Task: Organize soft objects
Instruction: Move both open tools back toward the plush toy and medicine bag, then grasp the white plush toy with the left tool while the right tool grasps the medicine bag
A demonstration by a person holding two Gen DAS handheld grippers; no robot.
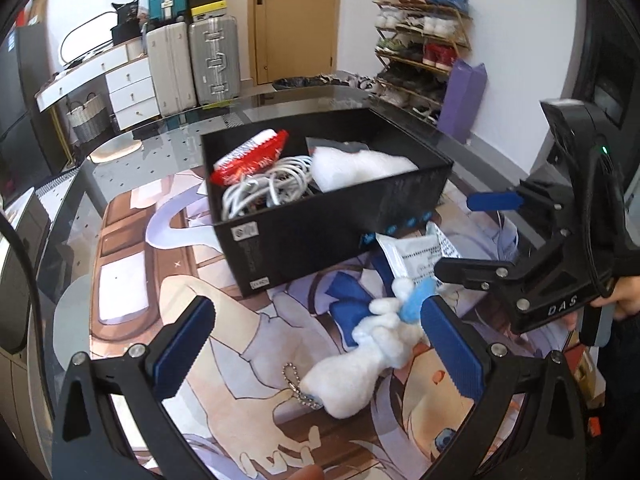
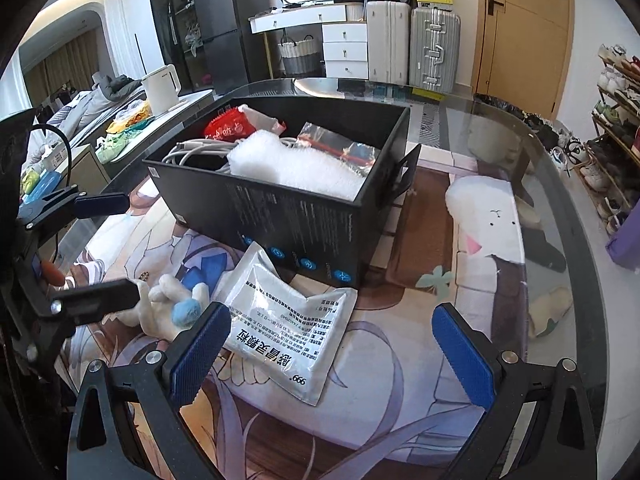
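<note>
A black box (image 1: 320,232) stands on the printed mat; it holds a red packet (image 1: 250,160), white cables (image 1: 264,190) and a white fluffy item (image 1: 360,166). A small white plush with a blue tuft and a ball chain (image 1: 372,348) lies on the mat in front of the box, between my left gripper's open fingers (image 1: 324,352). It also shows in the right wrist view (image 2: 168,308). A silver foil pouch (image 2: 288,328) lies beside it, just ahead of my right gripper (image 2: 332,356), which is open and empty. The right gripper shows in the left wrist view (image 1: 472,236).
The mat (image 2: 400,400) covers a round glass table (image 2: 560,184). The box (image 2: 288,216) sits mid-table. Suitcases (image 1: 192,64), a white drawer unit (image 1: 128,88), a shoe rack (image 1: 424,40) and a purple bag (image 1: 464,100) stand beyond the table. A white kettle (image 2: 162,88) is at the left.
</note>
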